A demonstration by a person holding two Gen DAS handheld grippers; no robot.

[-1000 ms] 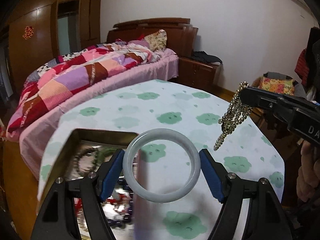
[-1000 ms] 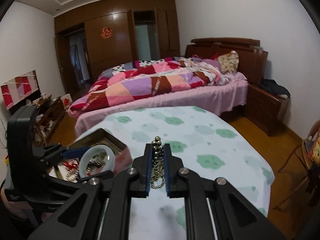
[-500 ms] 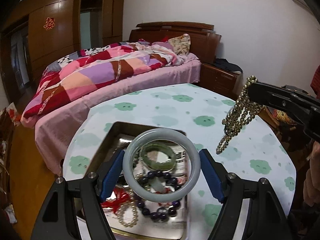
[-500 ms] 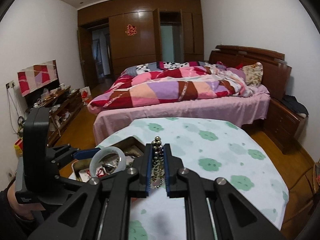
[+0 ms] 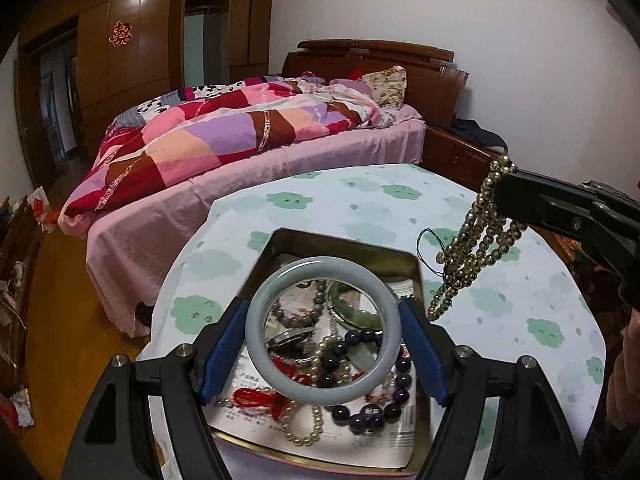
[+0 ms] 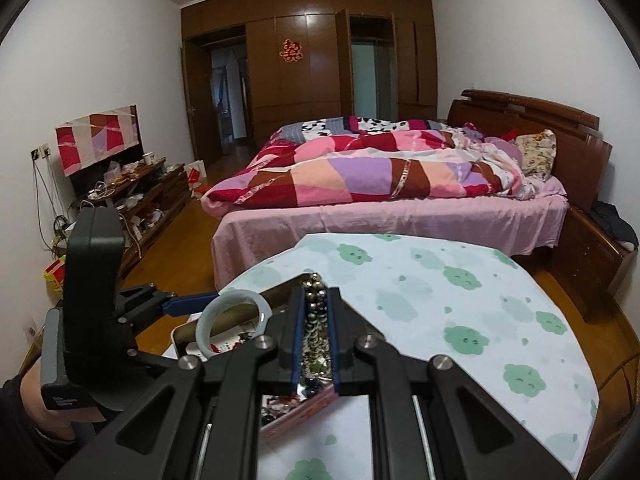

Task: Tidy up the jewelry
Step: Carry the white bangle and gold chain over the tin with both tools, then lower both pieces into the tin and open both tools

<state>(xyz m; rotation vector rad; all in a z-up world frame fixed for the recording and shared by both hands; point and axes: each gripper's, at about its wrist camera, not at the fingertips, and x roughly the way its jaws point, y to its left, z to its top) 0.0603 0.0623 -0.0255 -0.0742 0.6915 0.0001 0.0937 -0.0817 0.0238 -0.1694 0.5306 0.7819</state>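
My left gripper (image 5: 322,344) is shut on a pale grey-green jade bangle (image 5: 256,312) and holds it just above an open metal tin (image 5: 344,242) full of jewelry: a green bangle (image 5: 348,308), dark purple beads (image 5: 368,412) and pearls (image 5: 304,432). My right gripper (image 6: 315,322) is shut on a golden bead necklace (image 6: 315,316); in the left wrist view the golden bead necklace (image 5: 472,248) hangs beside the tin's right rim. The jade bangle (image 6: 208,320) and the left gripper (image 6: 236,310) show at lower left of the right wrist view.
The tin stands near the front left edge of a round table (image 5: 360,196) with a white cloth printed with green clouds. A bed with a patchwork quilt (image 5: 240,128) lies behind. A low cabinet (image 6: 132,204) with clutter stands at the left wall.
Both grippers have moved left over the table. The tin has come under the bangle, and the hanging necklace is now close to the tin's right rim.
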